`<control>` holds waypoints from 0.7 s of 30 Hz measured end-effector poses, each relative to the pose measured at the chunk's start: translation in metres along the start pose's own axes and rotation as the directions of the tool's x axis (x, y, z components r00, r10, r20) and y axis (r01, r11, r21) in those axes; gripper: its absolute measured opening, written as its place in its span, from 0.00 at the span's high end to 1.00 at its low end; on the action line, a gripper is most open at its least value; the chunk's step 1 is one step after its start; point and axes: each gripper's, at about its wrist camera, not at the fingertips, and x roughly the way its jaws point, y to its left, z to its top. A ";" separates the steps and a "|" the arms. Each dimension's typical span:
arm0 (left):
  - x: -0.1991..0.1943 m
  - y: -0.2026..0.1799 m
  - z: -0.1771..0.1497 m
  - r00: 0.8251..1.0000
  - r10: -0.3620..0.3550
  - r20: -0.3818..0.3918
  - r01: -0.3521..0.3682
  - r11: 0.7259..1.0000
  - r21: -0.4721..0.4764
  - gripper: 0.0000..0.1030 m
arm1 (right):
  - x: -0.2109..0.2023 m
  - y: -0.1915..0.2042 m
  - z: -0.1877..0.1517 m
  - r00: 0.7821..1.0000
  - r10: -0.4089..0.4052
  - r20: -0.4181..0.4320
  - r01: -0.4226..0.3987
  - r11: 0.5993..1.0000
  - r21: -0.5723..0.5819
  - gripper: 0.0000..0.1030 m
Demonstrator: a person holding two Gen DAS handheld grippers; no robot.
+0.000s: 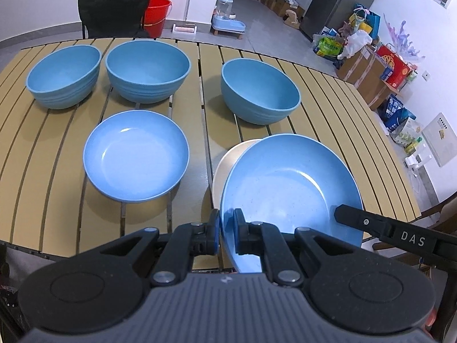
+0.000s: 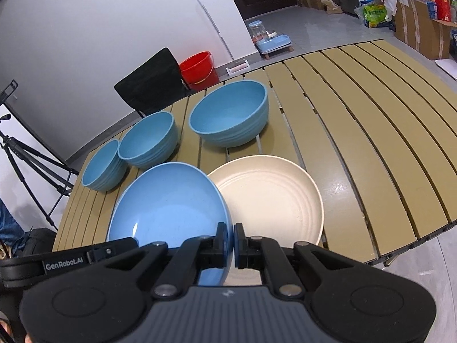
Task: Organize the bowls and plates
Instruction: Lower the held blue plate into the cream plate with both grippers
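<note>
A blue plate (image 1: 285, 180) (image 2: 168, 203) hangs tilted over the slatted table, held by both grippers at opposite rims. My left gripper (image 1: 227, 223) is shut on its left rim. My right gripper (image 2: 230, 235) is shut on its right rim, and one of its fingers (image 1: 371, 224) shows in the left wrist view. Under and beside the held plate a cream plate (image 1: 228, 160) (image 2: 268, 200) lies on the table. A second blue plate (image 1: 135, 154) rests to the left. Three blue bowls (image 1: 64, 75) (image 1: 147, 70) (image 1: 260, 90) stand upright behind.
The tan slatted table (image 1: 328, 91) (image 2: 357, 143) has bare slats on its right side. A black chair (image 1: 114, 5) and a red bucket (image 1: 157, 14) stand beyond the far edge. A tripod (image 2: 25, 157) is at the left; boxes and bags (image 1: 368, 65) line the right wall.
</note>
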 end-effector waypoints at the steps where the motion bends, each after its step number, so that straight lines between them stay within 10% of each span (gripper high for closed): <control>1: 0.002 -0.001 0.001 1.000 0.001 -0.003 -0.001 1.000 0.002 0.91 | 0.001 -0.002 0.001 1.000 0.000 -0.001 0.000 1.000 0.003 0.95; 21: 0.047 -0.019 0.018 0.997 0.020 -0.071 -0.018 0.999 0.035 0.91 | 0.034 -0.036 0.014 0.999 -0.014 -0.043 0.016 0.998 0.061 0.95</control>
